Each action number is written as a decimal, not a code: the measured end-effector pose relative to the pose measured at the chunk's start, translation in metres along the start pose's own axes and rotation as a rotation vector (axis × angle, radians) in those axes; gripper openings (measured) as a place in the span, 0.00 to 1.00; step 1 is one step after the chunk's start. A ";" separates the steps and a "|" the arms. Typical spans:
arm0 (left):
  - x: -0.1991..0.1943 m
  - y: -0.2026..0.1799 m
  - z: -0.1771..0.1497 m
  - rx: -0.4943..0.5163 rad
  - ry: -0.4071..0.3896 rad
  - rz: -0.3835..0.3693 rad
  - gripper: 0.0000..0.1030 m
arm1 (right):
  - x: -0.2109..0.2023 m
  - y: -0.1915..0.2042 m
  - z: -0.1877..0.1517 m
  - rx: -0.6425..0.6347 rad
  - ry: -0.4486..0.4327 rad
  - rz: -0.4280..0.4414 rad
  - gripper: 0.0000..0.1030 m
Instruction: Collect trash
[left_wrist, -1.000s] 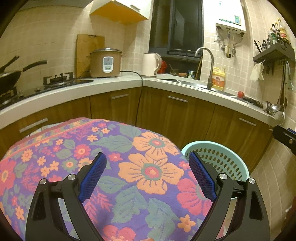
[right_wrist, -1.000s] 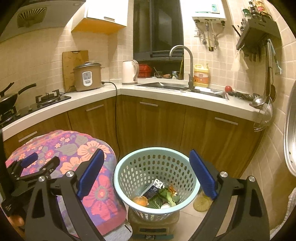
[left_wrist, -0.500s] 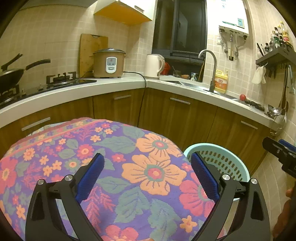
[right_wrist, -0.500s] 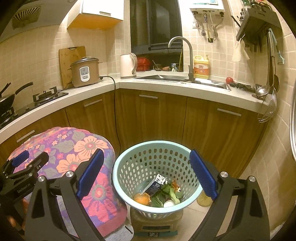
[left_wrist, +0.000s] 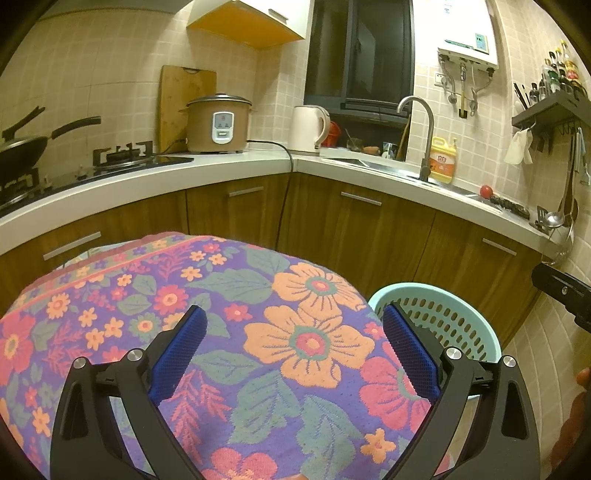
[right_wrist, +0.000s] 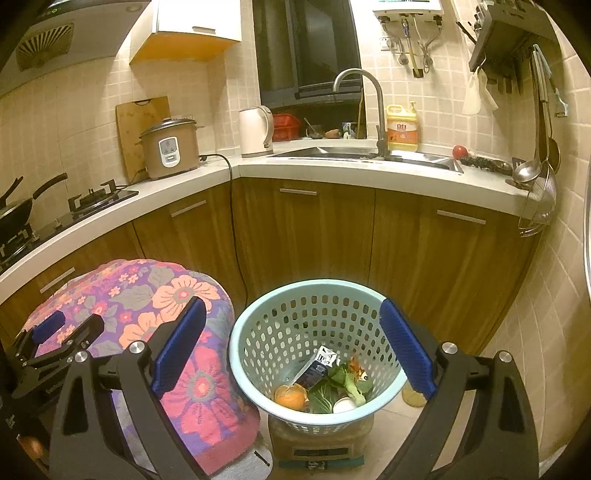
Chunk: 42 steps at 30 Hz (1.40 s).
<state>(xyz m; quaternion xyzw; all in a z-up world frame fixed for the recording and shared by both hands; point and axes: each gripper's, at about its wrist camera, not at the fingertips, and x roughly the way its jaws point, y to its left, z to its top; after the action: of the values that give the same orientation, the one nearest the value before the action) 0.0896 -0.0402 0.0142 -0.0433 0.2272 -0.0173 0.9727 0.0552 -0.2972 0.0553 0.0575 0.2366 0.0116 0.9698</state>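
A pale blue perforated basket (right_wrist: 314, 283) stands on the floor on a low brown box (right_wrist: 321, 439). Inside it lie a small carton (right_wrist: 317, 365), an orange peel (right_wrist: 290, 397), green leaves (right_wrist: 332, 387) and a white scrap (right_wrist: 343, 406). My right gripper (right_wrist: 292, 305) hangs open above the basket's mouth with nothing between its blue pads. My left gripper (left_wrist: 294, 314) is open and empty over a flowered cloth (left_wrist: 258, 332) that drapes a rounded top left of the basket (left_wrist: 454, 321). The left gripper (right_wrist: 72, 326) also shows at the left edge of the right wrist view.
Wooden cupboards (right_wrist: 303, 229) under a white counter (right_wrist: 369, 173) curve around the back. A black cord (right_wrist: 232, 221) hangs down behind the basket. Rice cooker (right_wrist: 168, 149), kettle (right_wrist: 256, 131), sink tap (right_wrist: 376, 110) and stove (right_wrist: 92, 197) stand on the counter. A tiled wall (right_wrist: 546, 332) closes the right.
The left gripper's jaws have spread slightly wider. Both views have shifted only a little; the basket and cloth stay where they were.
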 end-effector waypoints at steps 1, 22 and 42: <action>0.000 0.000 0.000 0.000 0.000 0.000 0.91 | 0.000 0.000 0.000 0.001 -0.001 0.001 0.88; 0.000 0.000 0.000 0.000 -0.001 0.004 0.91 | 0.001 0.001 -0.002 -0.005 0.005 0.001 0.88; 0.000 -0.001 0.000 0.003 0.000 0.006 0.91 | 0.004 0.003 -0.004 -0.008 0.017 0.006 0.88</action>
<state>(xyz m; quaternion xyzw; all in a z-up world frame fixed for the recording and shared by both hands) 0.0895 -0.0408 0.0141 -0.0411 0.2274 -0.0146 0.9728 0.0569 -0.2937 0.0501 0.0544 0.2446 0.0158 0.9680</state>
